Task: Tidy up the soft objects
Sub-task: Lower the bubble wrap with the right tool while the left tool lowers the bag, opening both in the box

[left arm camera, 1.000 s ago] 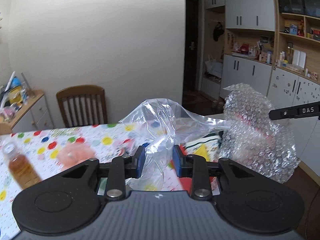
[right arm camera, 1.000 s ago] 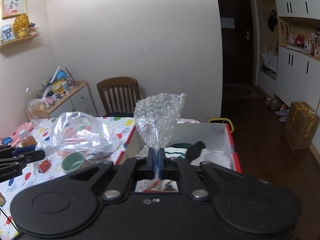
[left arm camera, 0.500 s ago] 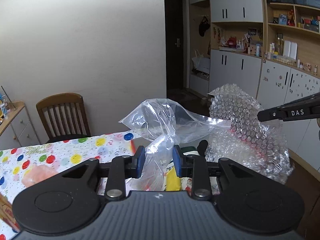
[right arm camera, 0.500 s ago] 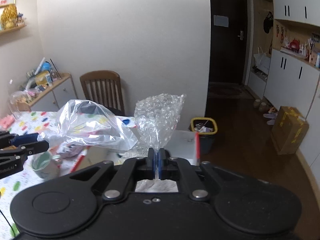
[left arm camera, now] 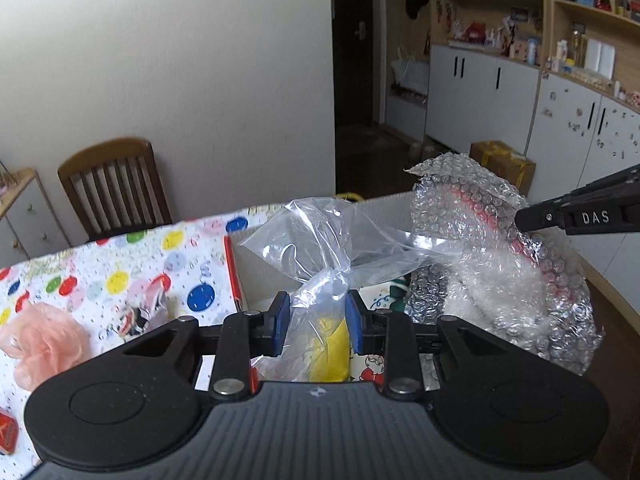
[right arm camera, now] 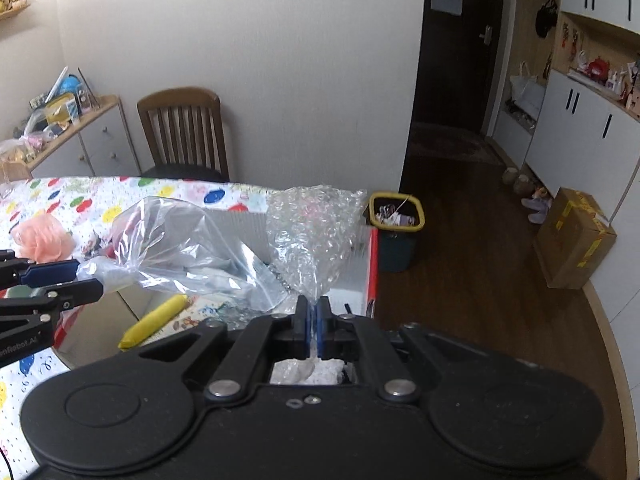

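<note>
My left gripper [left arm camera: 314, 320] is shut on the bunched neck of a clear plastic bag [left arm camera: 320, 240] and holds it over an open white box with red edges [left arm camera: 256, 276]. The bag also shows in the right wrist view [right arm camera: 188, 256], with the left gripper [right arm camera: 80, 276] at its left end. My right gripper [right arm camera: 313, 320] is shut on a sheet of bubble wrap [right arm camera: 316, 232], held above the same box [right arm camera: 372, 264]. The bubble wrap also shows in the left wrist view [left arm camera: 500, 264]. Inside the box lie a yellow soft object [right arm camera: 154, 322] and printed fabric.
A pink mesh sponge [left arm camera: 40, 344] lies on the dotted tablecloth [left arm camera: 120, 280] left of the box. A wooden chair [right arm camera: 184, 132] stands behind the table. A yellow-rimmed bin [right arm camera: 396, 232] and a cardboard box [right arm camera: 572, 240] stand on the floor to the right.
Both grippers have moved right and down over the box, each keeping its hold. The box interior now shows below them; the bottle and cup on the table have left view.
</note>
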`<state>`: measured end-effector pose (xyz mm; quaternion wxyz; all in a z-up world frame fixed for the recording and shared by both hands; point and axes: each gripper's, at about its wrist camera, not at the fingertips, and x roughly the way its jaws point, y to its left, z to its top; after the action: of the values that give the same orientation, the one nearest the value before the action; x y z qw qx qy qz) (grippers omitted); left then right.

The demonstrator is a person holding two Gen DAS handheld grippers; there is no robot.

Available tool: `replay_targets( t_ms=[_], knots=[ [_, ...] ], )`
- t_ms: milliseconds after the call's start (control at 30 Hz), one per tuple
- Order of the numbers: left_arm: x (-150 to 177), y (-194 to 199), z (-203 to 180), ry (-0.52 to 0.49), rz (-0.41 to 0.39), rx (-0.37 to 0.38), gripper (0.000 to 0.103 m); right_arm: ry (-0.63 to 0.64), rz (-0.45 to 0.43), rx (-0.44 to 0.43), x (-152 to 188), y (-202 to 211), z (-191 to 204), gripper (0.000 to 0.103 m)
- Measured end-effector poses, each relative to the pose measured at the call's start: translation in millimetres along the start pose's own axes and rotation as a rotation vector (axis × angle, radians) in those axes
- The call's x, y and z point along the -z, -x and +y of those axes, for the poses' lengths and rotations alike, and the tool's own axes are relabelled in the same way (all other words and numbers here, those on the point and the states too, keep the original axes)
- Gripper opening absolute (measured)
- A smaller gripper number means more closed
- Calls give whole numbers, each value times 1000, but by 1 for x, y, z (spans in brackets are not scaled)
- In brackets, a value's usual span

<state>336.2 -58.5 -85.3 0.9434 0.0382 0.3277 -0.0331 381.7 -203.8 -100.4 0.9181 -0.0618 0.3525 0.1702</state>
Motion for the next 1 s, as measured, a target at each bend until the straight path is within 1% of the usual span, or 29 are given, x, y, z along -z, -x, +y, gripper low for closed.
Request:
replay_targets(
  t_ms=[233, 433, 500, 633, 733, 800, 867, 933, 1000],
  knots=[
    [-5, -25, -7, 4, 60, -12, 29, 29, 41, -3, 2, -22, 2, 2],
    [-6, -40, -12, -4, 112, 2, 29, 49, 65, -3, 2, -34, 2, 2],
    [-5, -45, -12, 1, 142, 12, 29, 52, 70, -4, 3, -34, 2, 5],
    [-2, -54, -11, 11, 190, 33, 29, 50, 77, -11, 4, -32, -1, 15],
    [-3, -58, -12, 6, 211, 31, 29, 32, 86, -20, 5, -29, -6, 16],
    [-3, -60, -14, 1, 221, 38, 29, 29, 87, -23, 6, -25, -7, 18],
    [-2, -60, -14, -5, 223, 36, 29, 26, 86, -24, 8, -21, -7, 22],
    [-3, -60, -14, -7, 226, 38, 29, 26, 82, -34, 8, -16, -8, 24],
    [-4, -59, -15, -6, 226, 39, 32, 23, 74, -42, 8, -11, -7, 29]
  ],
)
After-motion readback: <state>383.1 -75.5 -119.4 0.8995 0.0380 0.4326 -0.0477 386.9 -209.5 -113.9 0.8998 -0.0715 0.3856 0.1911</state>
